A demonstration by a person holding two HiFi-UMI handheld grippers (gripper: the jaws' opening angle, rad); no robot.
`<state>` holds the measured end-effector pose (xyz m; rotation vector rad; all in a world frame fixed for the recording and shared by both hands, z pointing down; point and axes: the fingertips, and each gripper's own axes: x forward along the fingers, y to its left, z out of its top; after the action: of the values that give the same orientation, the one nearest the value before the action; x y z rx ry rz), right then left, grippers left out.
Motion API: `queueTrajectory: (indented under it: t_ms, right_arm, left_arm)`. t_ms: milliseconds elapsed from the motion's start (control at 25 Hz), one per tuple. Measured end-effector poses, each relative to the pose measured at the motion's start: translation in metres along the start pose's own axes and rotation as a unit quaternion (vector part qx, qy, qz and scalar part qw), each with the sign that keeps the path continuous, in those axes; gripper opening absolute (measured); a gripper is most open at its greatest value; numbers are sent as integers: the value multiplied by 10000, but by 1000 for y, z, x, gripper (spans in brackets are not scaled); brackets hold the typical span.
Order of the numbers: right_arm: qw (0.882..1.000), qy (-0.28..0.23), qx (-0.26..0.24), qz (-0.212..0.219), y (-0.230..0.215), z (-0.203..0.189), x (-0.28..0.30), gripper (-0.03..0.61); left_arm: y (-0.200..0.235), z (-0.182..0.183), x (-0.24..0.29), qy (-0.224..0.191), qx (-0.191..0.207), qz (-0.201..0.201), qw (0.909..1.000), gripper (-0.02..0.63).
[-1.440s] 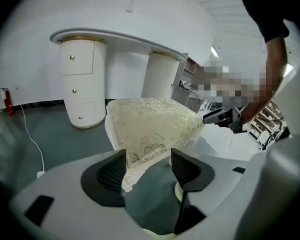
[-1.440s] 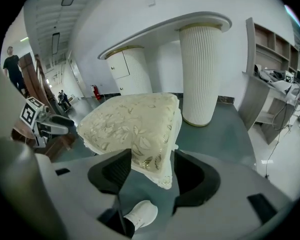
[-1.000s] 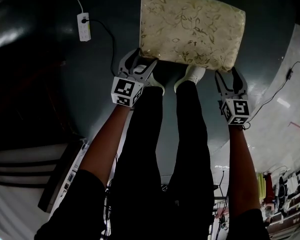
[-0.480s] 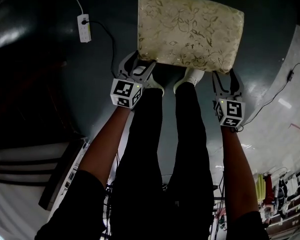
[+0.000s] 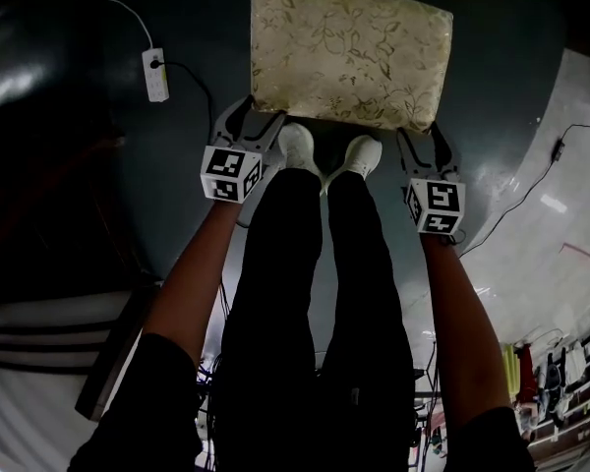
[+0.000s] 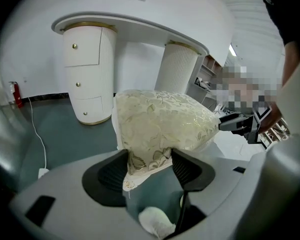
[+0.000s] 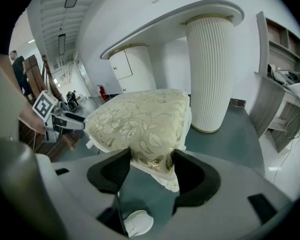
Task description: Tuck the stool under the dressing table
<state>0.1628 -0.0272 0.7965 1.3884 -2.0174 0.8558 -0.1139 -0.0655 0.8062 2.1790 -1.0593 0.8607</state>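
While I stand over the stool (image 5: 349,52), both tongs grip its cushion: L tongs (image 5: 251,118) pinch the near-left corner, R tongs (image 5: 423,136) the near-right one. From the L tongs' own view, the jaws are closed on the gold leaf-pattern fabric, w/ the white trim hanging down btwn them. Same on the R tongs: jaws clamped on the corner, white seam poking out below. The stool spans the gap btwn the two tongs and reaches ahead of them. The table (image 6: 135,26) stands beyond the stool, well ahead of both tongs; the stool isn't under it yet. It has a white top on ribbed pedestals, and the one w/ drawers (image 6: 87,74) is ahead-left of the L tongs. My shoes (image 5: 297,146) sit btwn the tongs, just behind the stool's near edge. A power strip (image 5: 155,62) lies on the floor, left of the L tongs.
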Motion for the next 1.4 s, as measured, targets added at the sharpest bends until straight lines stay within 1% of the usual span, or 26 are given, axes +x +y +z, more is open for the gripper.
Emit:
queueTrajectory:
  t_ms: [120,280,440,600,760,920,1000,1160,1240,1400]
  right_arm:
    - [9999,-92,78,-15,-2,0,0,265]
    - [9993,-264,253,14,-3,-3,-2,265]
    - [9998,-139,162,-25,-2,-2,1,265]
    - [9998,52,194,-54,-3,-1,3,265]
    - [9998,75,142,-99,1,-2,3,265]
    - [9995,92,143,-278,-1,-3,2,264]
    - [9992,132,180,-324,2,-4,0,264]
    - [9988,-14,224,-426,10,-1,-3,264]
    - [9985,-67,230,-483,11,1,-3,264]
    - [9979,51,297,-576,14,8,-8,264]
  left_arm:
    - [-1,-1,2,-124,-24,58,9999,284]
    - [-1,0,7,-272,-36,38,9996,284]
    - [0,1,4,-145,-86,20,9999,284]
    - [-1,2,3,-5,-165,1,9999,284]
    - [1,4,3,49,-101,-6,9999,284]
    - [-1,3,5,120,-83,-146,9998,284]
    - [0,5,3,157,-9,-203,9997,284]
    - [6,14,-3,2,177,-312,9994,284]
    - [8,15,-3,-49,196,-379,9991,284]
    - [10,26,-5,-76,280,-488,9984,284]
